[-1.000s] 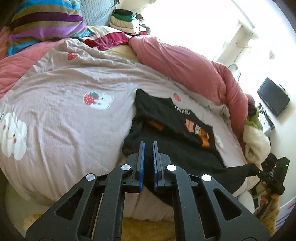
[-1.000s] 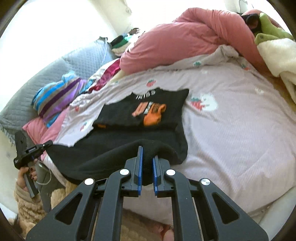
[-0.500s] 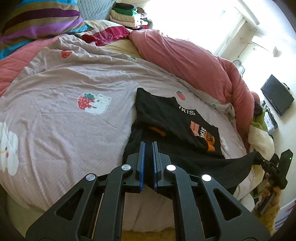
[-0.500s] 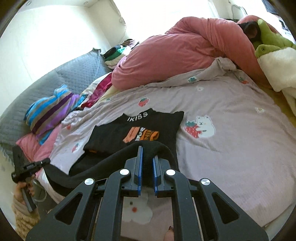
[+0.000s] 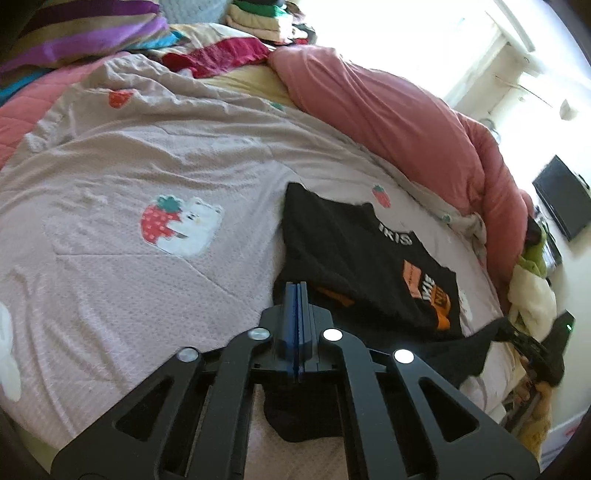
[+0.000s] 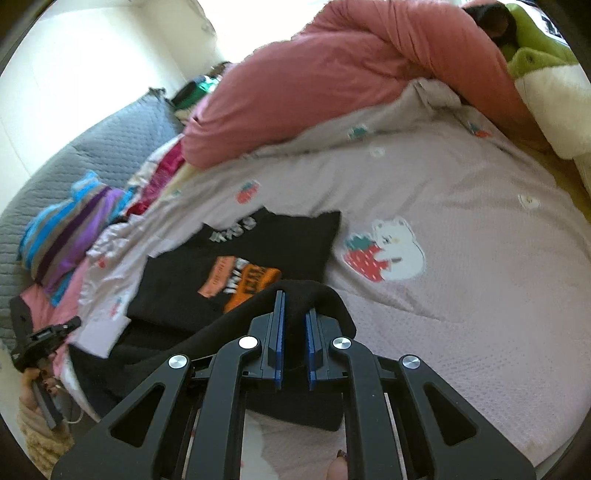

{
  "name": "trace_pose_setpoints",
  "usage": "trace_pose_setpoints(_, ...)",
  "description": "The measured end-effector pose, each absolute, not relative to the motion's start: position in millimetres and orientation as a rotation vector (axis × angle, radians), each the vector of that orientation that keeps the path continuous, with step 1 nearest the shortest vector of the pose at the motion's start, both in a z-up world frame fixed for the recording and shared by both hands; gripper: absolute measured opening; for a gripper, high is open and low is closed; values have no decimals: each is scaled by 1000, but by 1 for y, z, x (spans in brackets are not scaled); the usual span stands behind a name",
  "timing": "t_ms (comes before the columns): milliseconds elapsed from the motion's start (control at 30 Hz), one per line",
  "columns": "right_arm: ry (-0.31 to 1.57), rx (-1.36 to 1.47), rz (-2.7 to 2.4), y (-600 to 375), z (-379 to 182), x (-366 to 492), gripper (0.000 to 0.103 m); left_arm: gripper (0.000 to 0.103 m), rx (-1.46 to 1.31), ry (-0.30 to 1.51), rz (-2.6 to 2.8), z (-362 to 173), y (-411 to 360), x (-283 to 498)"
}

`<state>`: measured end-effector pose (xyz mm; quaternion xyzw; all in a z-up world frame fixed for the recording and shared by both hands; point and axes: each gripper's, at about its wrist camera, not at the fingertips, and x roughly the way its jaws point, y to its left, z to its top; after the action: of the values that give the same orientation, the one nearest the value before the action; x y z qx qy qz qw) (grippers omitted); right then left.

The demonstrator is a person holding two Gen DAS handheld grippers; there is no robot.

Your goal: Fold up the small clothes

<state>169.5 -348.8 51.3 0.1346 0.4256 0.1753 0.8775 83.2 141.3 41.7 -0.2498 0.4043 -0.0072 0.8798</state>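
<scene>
1. My left gripper (image 5: 296, 286) is clenched; the blue pads meet, pinching the hem corner of the black T-shirt (image 5: 354, 254), whose fabric hangs below the jaws.
2. My right gripper (image 6: 293, 314) grasps the other hem corner; the pads stand slightly apart with a bunched black fold between them.
3. The black T-shirt (image 6: 266, 243) lies on the lilac bedspread (image 5: 147, 155), print side up, its near hem lifted and stretched between the two grippers.
4. In the left view the shirt runs from 12 toward 2 o'clock of the gripper; the strawberry-bear print (image 5: 177, 229) sits at 10 o'clock, well apart.
5. The pink duvet (image 5: 399, 122) is heaped beyond the shirt at 1 o'clock, near its collar edge but not touching it.
6. The striped pillow (image 6: 74, 229) and grey quilted headboard (image 6: 92, 147) are at 10 o'clock in the right view.
7. A folded clothes stack (image 5: 258, 18) is at the far bed end; a black screen (image 5: 565, 206) hangs on the wall at 3 o'clock.
</scene>
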Motion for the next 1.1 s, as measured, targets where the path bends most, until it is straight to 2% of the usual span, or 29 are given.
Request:
trace_pose_setpoints(100,929,273,338,-348,36,172,11,4,-476,857,-59,34,133,78)
trace_pose_setpoints(133,940,274,334,-348,32,172,13,17,-449,866,-80,31,128,72)
trace_pose_setpoints(167,952,278,333,-349,28,172,20,25,-434,874,-91,29,125,68)
trace_pose_setpoints(233,965,284,341,-349,25,168,27,27,-402,898,-102,23,121,54)
trace_pose_setpoints(300,971,270,348,-349,25,162,37,29,-392,917,-97,17,118,40)
trace_pose_setpoints(467,1001,256,358,-350,21,144,40,38,-515,927,-128,6,117,-5)
trace_pose_setpoints(733,1015,218,386,-347,19,121,46,40,-584,1023,-241,-28,74,-41)
trace_pose_setpoints(900,1009,223,388,-351,20,117,56,40,-675,1055,-257,-47,64,-43)
trace_pose_setpoints(1100,973,233,379,-361,30,119,62,39,-665,1058,-241,-50,46,-34)
